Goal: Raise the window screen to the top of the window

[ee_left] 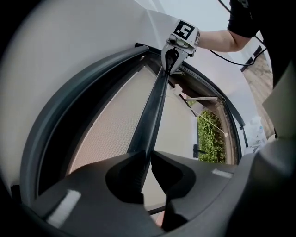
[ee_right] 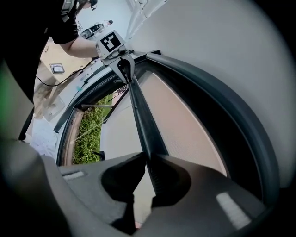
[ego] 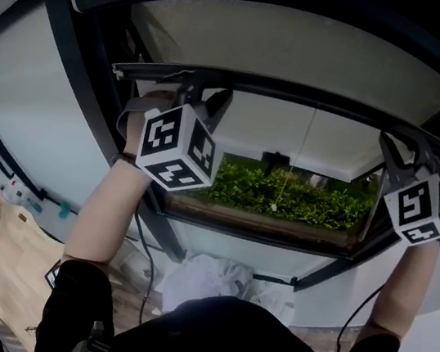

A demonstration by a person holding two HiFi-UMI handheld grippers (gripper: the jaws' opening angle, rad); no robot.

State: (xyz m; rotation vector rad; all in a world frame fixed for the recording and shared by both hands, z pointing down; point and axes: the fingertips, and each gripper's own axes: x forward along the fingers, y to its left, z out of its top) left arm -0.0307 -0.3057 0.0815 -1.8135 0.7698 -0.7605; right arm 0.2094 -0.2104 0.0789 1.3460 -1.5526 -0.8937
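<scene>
A dark window frame (ego: 65, 47) sits in a white wall, with a green hedge (ego: 283, 193) showing through its lower opening and cardboard and pale cloth lying on the floor below its sill.

Your left gripper (ee_left: 149, 159) has its jaws nearly together, pinched on the dark bottom bar (ee_left: 155, 106) of the window screen, near the left upright of the frame. Your right gripper (ee_right: 147, 162) holds the same bar in the same narrow clamp, near the right upright. Each gripper view looks along the bar and finds the other gripper clamped at its far end. From the bar upward, the beige mesh (ego: 306, 52) of the screen spans to the frame's top rail. Below the bar there is a pale panel, and a thin pull cord (ego: 299, 155) hangs in front of the hedge.

I judge that you are in the lifting step, about midway. The bar stands well above the sill but short of the top rail, with a broad band of mesh above it. The next move calls for both arms to go up together at an even rate, so the bar stays level between the uprights and does not bind on one side. Keep both clamps firm, because the bar is slim and smooth and could slide out of either one.
</scene>
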